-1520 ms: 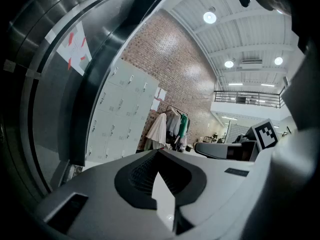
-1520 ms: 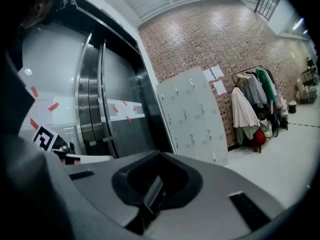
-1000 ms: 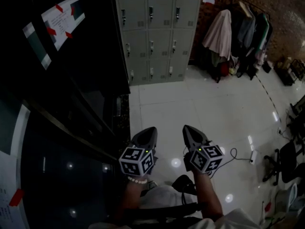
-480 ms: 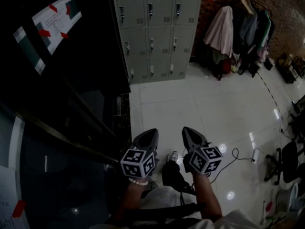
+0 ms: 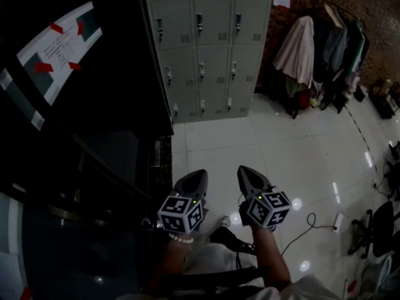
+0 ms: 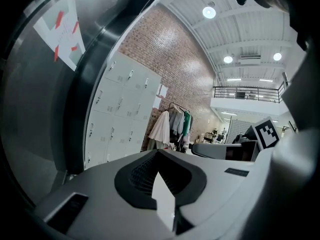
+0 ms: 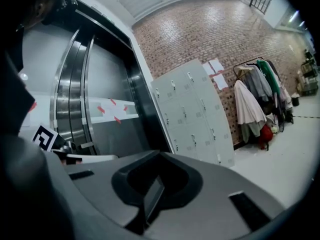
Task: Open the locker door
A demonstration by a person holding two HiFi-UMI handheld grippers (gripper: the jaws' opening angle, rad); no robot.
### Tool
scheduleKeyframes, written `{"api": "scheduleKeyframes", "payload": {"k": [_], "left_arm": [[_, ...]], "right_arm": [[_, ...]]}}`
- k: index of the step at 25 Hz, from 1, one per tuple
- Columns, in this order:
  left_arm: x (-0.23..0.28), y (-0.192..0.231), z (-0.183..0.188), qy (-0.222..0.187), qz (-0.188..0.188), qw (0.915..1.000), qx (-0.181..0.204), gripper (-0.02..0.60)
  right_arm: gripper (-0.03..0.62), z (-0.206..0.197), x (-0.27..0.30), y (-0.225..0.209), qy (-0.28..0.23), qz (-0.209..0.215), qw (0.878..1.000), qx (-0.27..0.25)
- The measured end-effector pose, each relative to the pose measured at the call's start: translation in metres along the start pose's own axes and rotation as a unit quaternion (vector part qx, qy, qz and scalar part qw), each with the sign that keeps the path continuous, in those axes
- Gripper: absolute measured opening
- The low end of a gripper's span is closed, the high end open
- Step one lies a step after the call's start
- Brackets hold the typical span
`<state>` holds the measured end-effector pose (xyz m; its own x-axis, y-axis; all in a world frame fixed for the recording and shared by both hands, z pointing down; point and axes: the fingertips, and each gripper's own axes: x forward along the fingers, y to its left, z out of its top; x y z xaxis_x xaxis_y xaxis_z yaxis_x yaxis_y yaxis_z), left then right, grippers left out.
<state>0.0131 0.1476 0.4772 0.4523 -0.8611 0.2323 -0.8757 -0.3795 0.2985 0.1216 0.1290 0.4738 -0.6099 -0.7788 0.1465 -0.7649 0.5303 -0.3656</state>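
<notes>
The locker bank (image 5: 206, 42) stands upright against the brick wall (image 5: 375, 17). It lies straight ahead of both grippers and well apart from them, with bare tiled floor (image 5: 262, 136) between. The left gripper (image 5: 196, 174) and the right gripper (image 5: 245, 169) are held side by side and point toward the bank, so neither is clearly the nearer. Each gripper has its jaws closed together and nothing in them. Each door is taller than it is wide and carries a small latch (image 5: 200, 21) close to its left edge, so expect it to swing about an upright axis on its right side. A dark panel wall (image 5: 94, 117) runs along the left of the bank, just beside your left gripper. A clothes rack (image 5: 319, 49) stands to the right of the bank. You must cross the floor to the bank before either gripper can reach a latch, and the jaws must part first.
</notes>
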Motion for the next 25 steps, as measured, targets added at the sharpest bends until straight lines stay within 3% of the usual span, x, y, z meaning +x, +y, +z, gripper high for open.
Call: {"api": "scheduleKeyframes", "payload": {"k": [6,15,25], "left_arm": [[0.064,0.01,0.033,-0.007,0.005,1.0,0.005,-0.006],[0.137,0.013,0.051,-0.003,0.011,0.9999,0.007,-0.006],[0.19,0.026,0.054,0.01,0.013,0.9999,0.0,-0.006]], "right_arm": [[0.008,0.038,0.046,-0.045,-0.005,0.007,1.0,-0.005],[0.008,0.064,0.08,-0.112,-0.004,0.004,1.0,0.001],[0.008,0.063,0.118,-0.15,0.014,0.006,1.0,0.016]]}}
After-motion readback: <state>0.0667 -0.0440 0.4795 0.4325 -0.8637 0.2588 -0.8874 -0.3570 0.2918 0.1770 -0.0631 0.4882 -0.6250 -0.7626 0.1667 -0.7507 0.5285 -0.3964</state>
